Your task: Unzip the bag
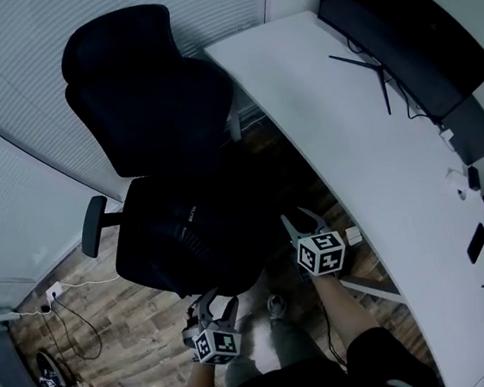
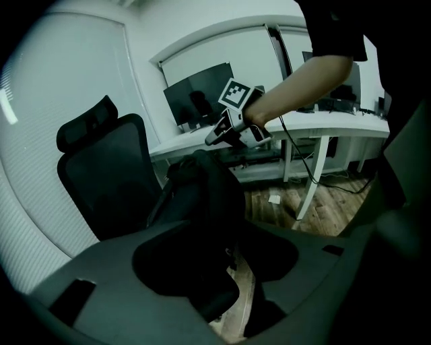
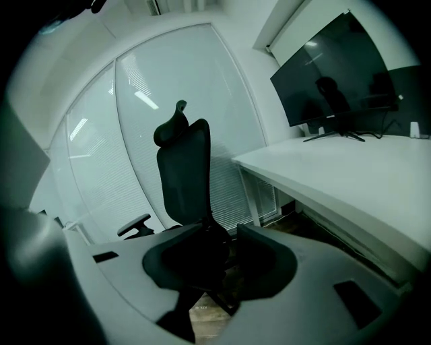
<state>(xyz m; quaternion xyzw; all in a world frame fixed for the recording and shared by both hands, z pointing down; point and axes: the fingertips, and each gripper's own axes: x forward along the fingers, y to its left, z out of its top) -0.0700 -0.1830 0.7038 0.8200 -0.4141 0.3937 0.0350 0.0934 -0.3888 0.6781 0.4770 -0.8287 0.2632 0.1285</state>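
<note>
one dark, slumped bag (image 2: pixel 205 195)

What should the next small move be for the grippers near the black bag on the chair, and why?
Probably ease the left gripper forward to the black bag on the chair seat and close on its fabric to steady it. Both it and the right gripper stand open and empty, and the zip is too dark to make out.
</note>
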